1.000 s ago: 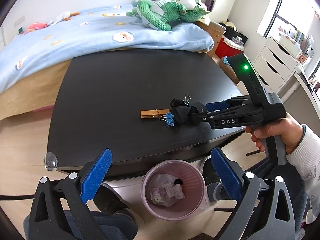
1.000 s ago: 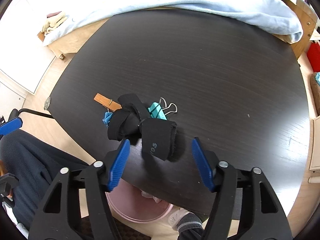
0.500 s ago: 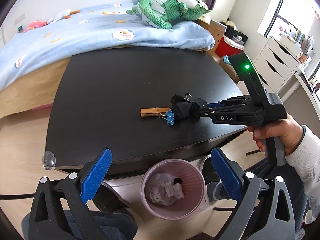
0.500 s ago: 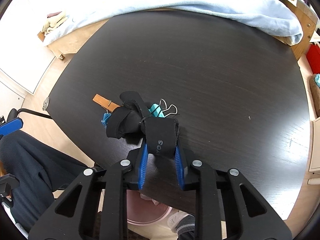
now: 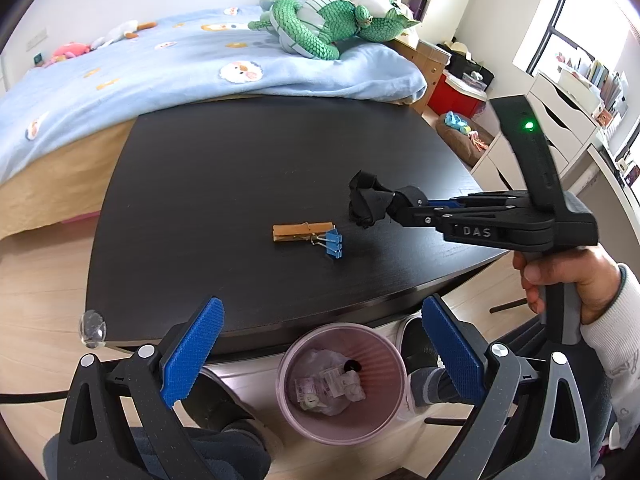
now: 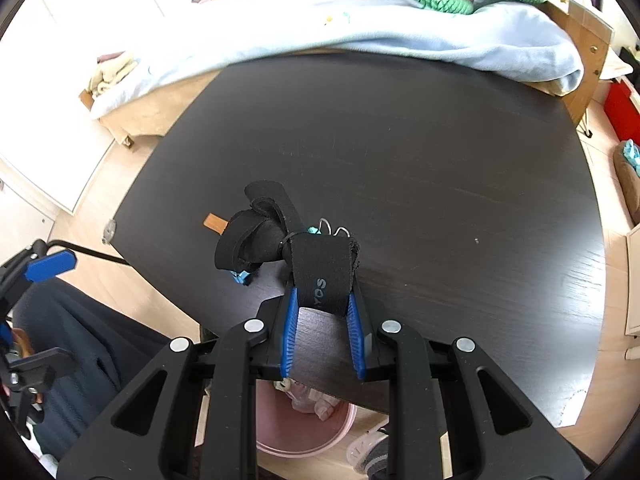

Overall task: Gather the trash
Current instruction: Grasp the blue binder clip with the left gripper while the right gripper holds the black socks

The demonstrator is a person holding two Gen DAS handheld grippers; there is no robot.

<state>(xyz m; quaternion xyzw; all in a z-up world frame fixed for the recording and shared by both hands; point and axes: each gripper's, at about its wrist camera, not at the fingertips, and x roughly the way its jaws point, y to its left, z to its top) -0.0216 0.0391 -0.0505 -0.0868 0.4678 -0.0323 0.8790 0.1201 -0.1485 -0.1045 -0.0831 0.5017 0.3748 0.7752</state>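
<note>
between your right hand-held gripper pads, the black fabric strap is clamped, off the surface. the pink bin lies below the near edge, closer to your idle, wide-apart left hand-held gripper.

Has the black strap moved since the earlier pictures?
Yes. The black strap, pinched in the right gripper, has risen off the table, away from the clothespin.
</note>
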